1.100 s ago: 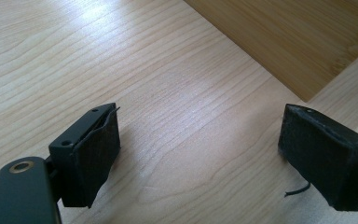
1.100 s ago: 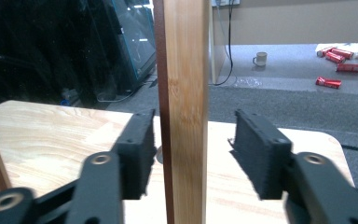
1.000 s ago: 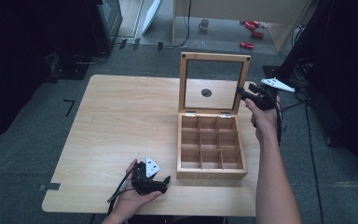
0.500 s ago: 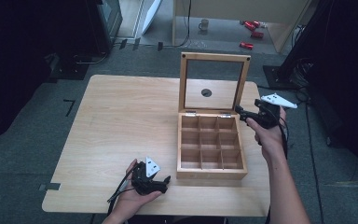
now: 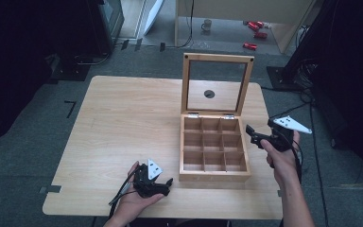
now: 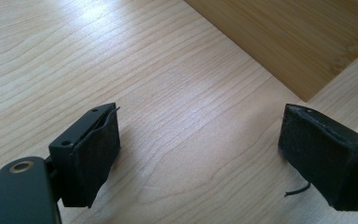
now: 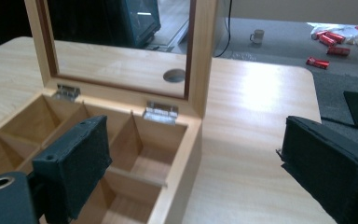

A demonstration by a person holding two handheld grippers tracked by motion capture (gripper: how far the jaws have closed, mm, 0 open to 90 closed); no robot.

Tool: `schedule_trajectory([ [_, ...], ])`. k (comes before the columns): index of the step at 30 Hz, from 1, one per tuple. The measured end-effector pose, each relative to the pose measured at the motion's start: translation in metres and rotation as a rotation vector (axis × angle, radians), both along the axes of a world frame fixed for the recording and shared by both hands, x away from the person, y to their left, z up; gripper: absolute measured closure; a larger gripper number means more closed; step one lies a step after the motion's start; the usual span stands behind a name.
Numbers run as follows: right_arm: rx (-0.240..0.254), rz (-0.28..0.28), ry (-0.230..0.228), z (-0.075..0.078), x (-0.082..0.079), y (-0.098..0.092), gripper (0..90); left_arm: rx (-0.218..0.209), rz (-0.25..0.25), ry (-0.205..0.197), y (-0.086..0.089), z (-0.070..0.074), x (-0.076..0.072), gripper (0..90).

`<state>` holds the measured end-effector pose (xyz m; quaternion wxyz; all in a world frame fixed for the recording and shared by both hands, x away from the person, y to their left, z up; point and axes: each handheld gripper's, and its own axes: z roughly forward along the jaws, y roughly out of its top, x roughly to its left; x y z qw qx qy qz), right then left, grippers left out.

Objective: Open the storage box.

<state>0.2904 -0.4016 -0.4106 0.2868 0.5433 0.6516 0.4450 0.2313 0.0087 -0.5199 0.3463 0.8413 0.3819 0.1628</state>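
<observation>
Here the wooden table [image 5: 137, 118] carries one main thing: a wooden compartment box [image 5: 213, 146] that sits toward its right near side, with nine empty cells in three rows. Its glass-paned lid [image 5: 217, 82] stands upright on two small metal hinges [image 7: 161, 112] at the back edge. On the floor beyond the table lie a mug [image 5: 207, 24] and some red cans [image 5: 255, 33].

The chief risk, as I judge it, lies with that lid. It looks held up only by its hinges, so a knock from the right gripper [image 5: 253, 135], which hovers just beside the box's right wall, could swing it down onto the compartments or onto a jaw reaching inside. A push against the wall could also slide the light box across the smooth top.

The right hand [image 5: 280, 156] holds its gripper raised above the table's right edge, forearm coming in from the bottom, jaws pointing left toward the box. In the right gripper view the jaws stand wide apart with nothing between them, the left one over the box's near corner cell.

The left hand [image 5: 134, 198] rests low at the table's near edge, just left of the box front. The left gripper [image 5: 163, 182] lies close to the tabletop, its jaws likewise spread wide and empty, aimed at the box's front wall.
</observation>
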Motion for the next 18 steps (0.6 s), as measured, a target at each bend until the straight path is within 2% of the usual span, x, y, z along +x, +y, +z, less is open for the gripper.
schedule_trajectory([
  [10, -0.001, -0.014, 0.036, -0.025, -0.031, -0.012, 8.1, 0.002, -0.002, 0.001, 0.0, 0.0, 0.0, 13.0],
  [18, 0.008, -0.054, 0.103, -0.056, -0.054, -0.023, 8.0, 0.002, -0.001, 0.001, 0.0, 0.0, 0.0, 13.1],
])
